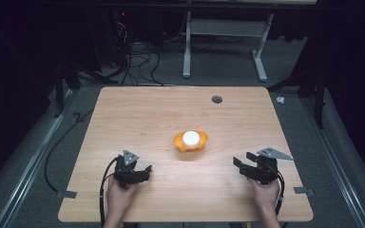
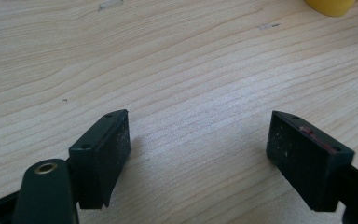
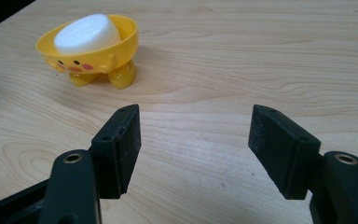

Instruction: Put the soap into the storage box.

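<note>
A yellow chick-faced bowl (image 1: 190, 141) on two stubby feet stands near the middle of the wooden table (image 1: 138, 109), with a white soap bar (image 1: 190, 137) lying in it. In the right gripper view the bowl (image 3: 98, 58) and its soap (image 3: 86, 33) sit up and to the left of the jaws. My left gripper (image 1: 145, 170) rests low at the front left, open and empty, its jaws wide over bare wood (image 2: 198, 140). At the front right my right gripper (image 1: 241, 159) is open too (image 3: 195, 149), with nothing between its pads. A yellow edge of the bowl (image 2: 330, 5) peeks in at top right of the left gripper view.
A small grey round grommet (image 1: 216, 99) is set in the table near its far edge. Beyond the table stand a white desk frame (image 1: 224, 42) and loose cables (image 1: 140, 61) on the grey floor. Tape tabs (image 1: 66, 194) mark the table's front corners.
</note>
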Motion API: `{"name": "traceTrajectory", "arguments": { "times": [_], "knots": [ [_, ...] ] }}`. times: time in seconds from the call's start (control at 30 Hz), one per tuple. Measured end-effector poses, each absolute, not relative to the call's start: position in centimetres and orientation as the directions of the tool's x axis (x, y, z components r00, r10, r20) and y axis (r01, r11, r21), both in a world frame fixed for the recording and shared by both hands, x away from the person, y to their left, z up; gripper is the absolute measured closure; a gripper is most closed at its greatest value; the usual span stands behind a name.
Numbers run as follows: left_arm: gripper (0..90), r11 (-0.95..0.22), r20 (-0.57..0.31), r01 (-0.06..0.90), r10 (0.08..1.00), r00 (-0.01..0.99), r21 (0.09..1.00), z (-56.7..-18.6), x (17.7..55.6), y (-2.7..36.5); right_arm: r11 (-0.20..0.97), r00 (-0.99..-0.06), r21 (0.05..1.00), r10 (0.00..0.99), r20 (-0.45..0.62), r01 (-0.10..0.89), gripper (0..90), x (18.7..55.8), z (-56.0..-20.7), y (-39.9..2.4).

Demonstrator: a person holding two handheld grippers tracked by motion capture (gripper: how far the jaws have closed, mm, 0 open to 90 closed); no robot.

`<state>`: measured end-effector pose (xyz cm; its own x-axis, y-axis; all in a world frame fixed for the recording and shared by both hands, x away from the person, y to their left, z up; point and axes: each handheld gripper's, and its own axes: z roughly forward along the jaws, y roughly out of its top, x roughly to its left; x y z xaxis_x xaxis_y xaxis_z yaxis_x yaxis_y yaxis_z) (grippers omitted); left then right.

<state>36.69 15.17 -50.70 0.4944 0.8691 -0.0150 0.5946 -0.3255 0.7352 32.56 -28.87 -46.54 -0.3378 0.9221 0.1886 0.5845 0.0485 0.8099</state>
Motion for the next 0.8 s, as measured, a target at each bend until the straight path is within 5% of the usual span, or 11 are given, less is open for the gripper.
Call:
{"name": "traceTrajectory", "arguments": {
  "times": [0.8],
  "knots": [
    [21.9,-0.326,-0.015,0.595,0.869,0.495,0.735,-50.7,36.7,15.2,0.151,-0.341,0.758,0.935,0.099,0.635,36.9,34.8,-49.0,-26.9]
  ]
}}
